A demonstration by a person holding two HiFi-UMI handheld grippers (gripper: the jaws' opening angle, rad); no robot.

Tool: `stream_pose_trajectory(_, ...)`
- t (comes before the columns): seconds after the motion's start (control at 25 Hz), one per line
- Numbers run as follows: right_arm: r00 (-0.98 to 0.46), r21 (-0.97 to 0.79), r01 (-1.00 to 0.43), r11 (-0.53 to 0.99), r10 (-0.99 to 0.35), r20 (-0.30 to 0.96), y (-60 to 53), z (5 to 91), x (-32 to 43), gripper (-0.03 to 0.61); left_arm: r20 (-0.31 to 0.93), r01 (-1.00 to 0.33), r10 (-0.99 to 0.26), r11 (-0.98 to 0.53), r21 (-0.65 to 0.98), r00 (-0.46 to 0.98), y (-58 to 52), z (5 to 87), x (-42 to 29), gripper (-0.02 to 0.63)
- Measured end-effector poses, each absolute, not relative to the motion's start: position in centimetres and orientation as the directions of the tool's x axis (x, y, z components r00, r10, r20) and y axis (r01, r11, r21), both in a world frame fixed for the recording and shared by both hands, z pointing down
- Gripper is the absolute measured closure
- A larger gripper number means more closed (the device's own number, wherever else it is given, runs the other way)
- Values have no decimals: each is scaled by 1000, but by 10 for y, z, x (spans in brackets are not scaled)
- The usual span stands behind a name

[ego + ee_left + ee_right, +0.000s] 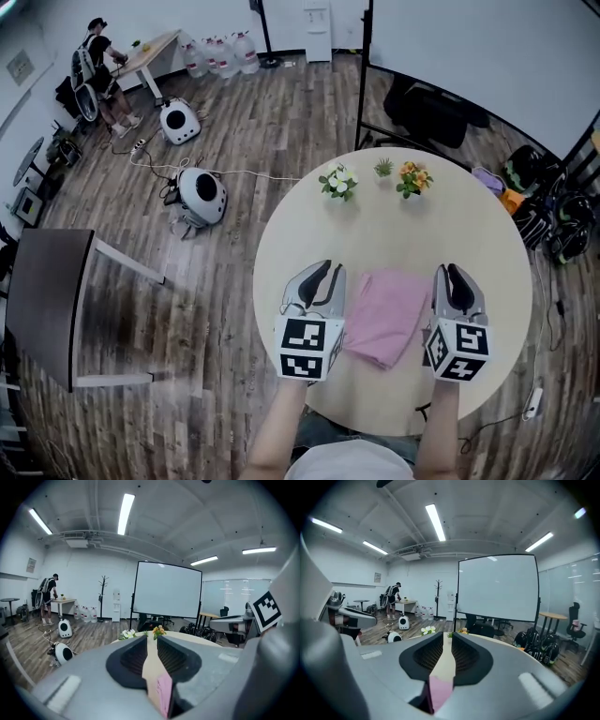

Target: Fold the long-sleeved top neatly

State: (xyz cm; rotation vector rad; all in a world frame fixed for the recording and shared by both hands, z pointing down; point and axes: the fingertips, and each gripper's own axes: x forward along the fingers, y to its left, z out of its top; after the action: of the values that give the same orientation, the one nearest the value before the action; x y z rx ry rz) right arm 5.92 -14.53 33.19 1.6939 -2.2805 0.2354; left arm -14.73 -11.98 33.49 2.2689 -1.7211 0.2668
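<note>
The pink long-sleeved top (386, 317) lies as a folded rectangle on the round cream table (300, 234), near its front edge. My left gripper (323, 272) hovers just left of it and my right gripper (456, 275) just right of it, neither touching the cloth. Each pair of jaws stands almost together with only a thin slit and nothing between. In the left gripper view a strip of the pink top (164, 693) shows below the left gripper (151, 656). In the right gripper view the top (439, 691) shows below the right gripper (446, 656).
Three small flower pots stand at the table's far side: white flowers (338, 182), a green plant (383, 168), orange flowers (412, 178). A dark table (47, 300) stands at the left, white robots (200, 195) on the floor, bags (553, 220) at the right. A person (101, 70) stands far off.
</note>
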Motion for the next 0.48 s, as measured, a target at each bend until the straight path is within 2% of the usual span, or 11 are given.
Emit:
stream_pose_trajectory(0.28,-247,57,-964,258,-956,159,-135,283,77,550,194,-967,-947,-247,64,255,-127,281,-140,548)
stream_pose_trajectory(0.48,-235,60,-969,241,-968,88,-128,263,87,554,137,-973,-964,-230,14,230,-127,258,-136,563)
